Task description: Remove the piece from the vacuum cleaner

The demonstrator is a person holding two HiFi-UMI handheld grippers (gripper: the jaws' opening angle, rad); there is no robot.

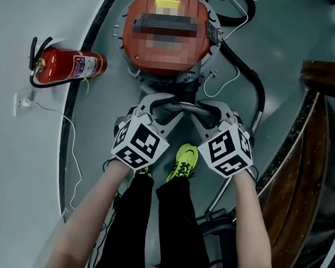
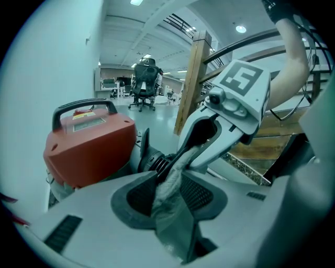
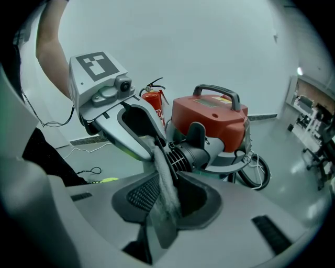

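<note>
Black trousers [image 1: 131,215] and yellow-green shoes [image 1: 184,161] stand nearest, on a grey floor [image 1: 96,153]. Just beyond them, the left gripper [image 1: 162,104] and the right gripper [image 1: 203,109] are each clamped on a grey tube [image 1: 183,105], one on either side. The tube sits against a black ribbed hose cuff [image 3: 184,155] at the near side of the red vacuum cleaner [image 1: 141,52]. It looks stiff, light and smooth, probably slippery, so holding it close to the cuff seems best. A fire extinguisher [image 1: 68,66] lies far left.

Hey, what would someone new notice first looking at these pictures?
The red vacuum cleaner sits at the head view's top centre, a fire extinguisher lying on the floor left of it. Below it, the left gripper and right gripper meet, both clamped on one grey piece.
</note>
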